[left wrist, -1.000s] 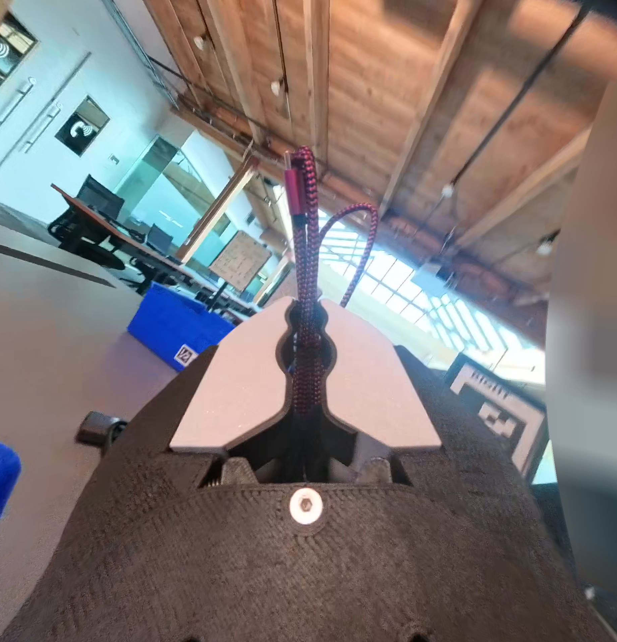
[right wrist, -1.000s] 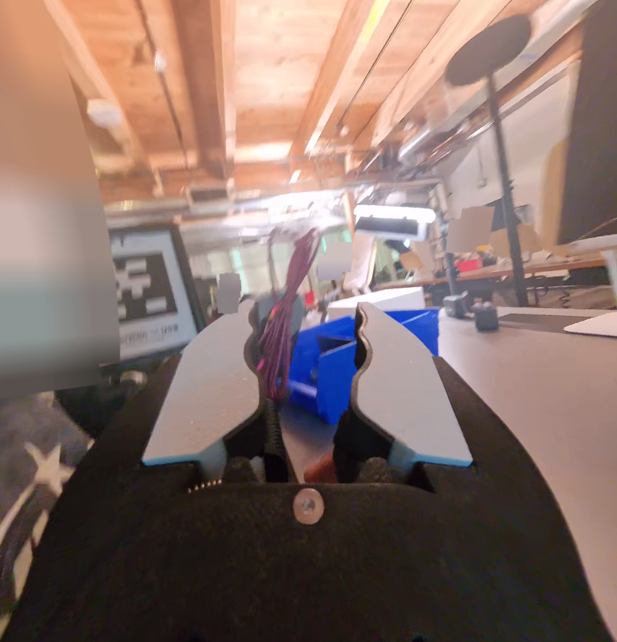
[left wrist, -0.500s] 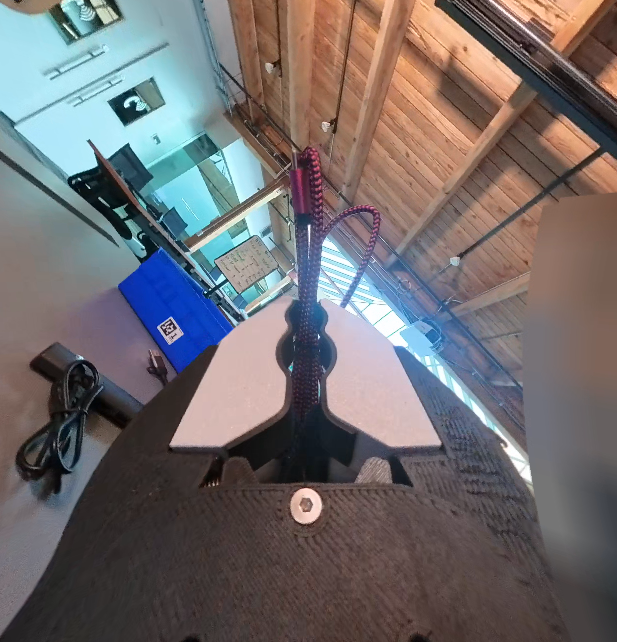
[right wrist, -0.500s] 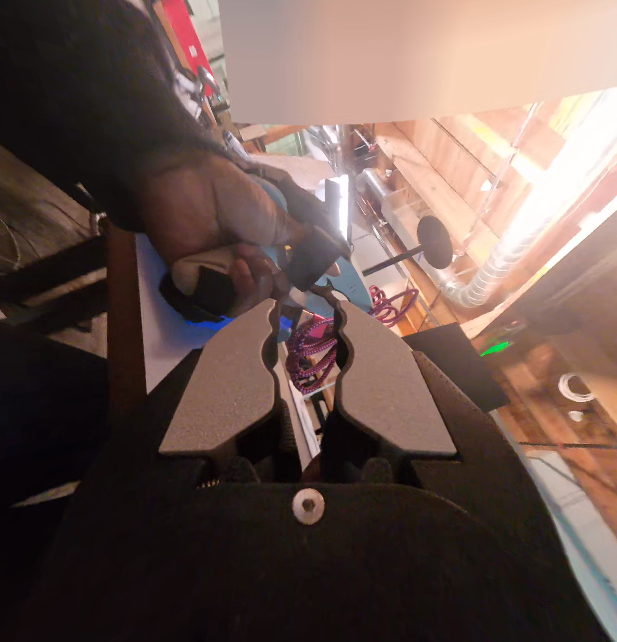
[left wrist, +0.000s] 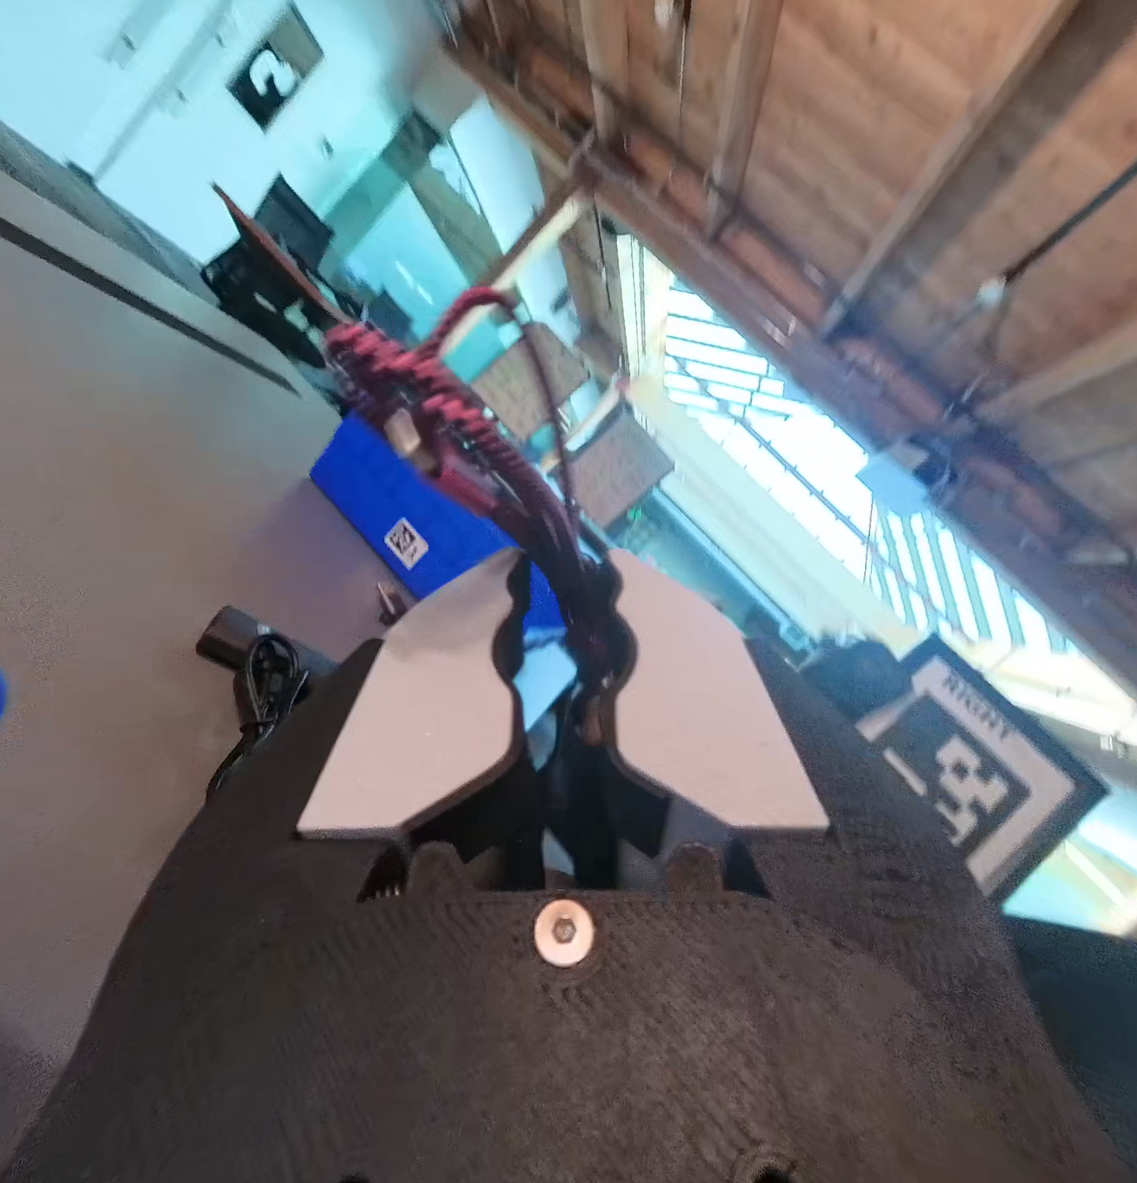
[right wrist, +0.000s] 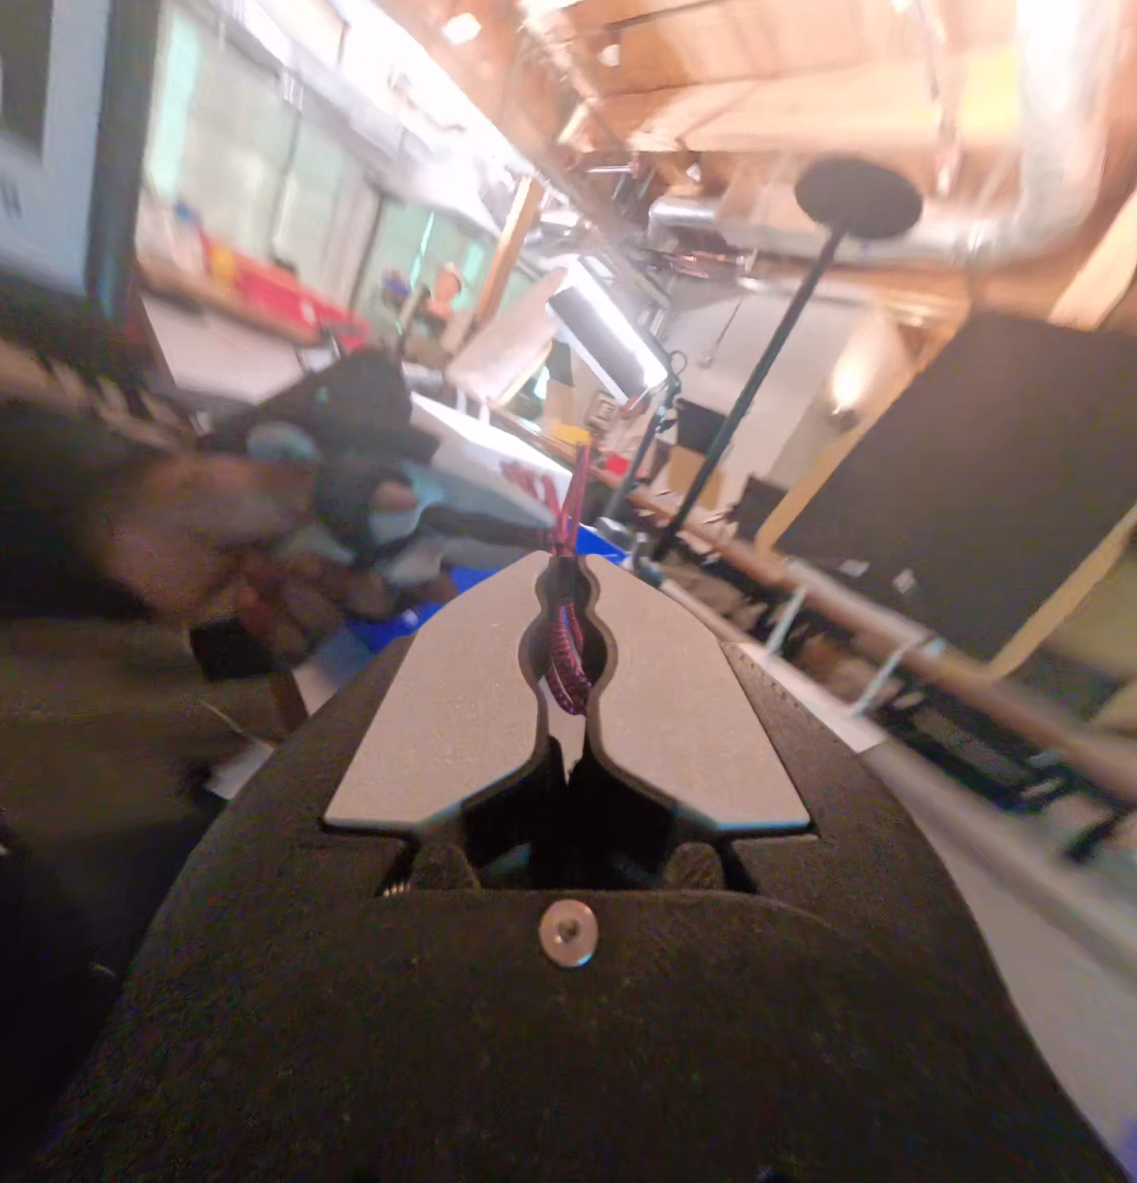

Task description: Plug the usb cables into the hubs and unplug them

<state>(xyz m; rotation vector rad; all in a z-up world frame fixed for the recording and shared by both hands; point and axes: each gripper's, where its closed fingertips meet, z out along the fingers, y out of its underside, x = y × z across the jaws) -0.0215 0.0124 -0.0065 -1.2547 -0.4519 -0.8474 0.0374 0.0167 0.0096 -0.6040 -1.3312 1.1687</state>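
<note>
A red and black braided USB cable bundle [left wrist: 489,448] with a metal plug [left wrist: 411,442] sticks out of my left gripper [left wrist: 565,563]. Its jaws stand apart, and the cable leans left, resting against the right finger [left wrist: 700,704]. My right gripper [right wrist: 565,558] is shut on a strand of the same braided cable [right wrist: 565,646]. In the right wrist view a hand [right wrist: 200,531] holds the left gripper [right wrist: 425,506] close by on the left. A small black device with a coiled black cord [left wrist: 268,672], perhaps a hub, lies on the grey table [left wrist: 104,512].
A blue bin [left wrist: 386,493] stands on the table beyond the black device. A black-and-white marker board [left wrist: 975,768] is at the right in the left wrist view. A black monitor [right wrist: 1001,480] and a lamp stand [right wrist: 854,198] are to the right in the right wrist view.
My left gripper has opened and the cable bundle has tipped left. My right gripper has closed on a strand of the cable. Both cameras have swung and the views are blurred.
</note>
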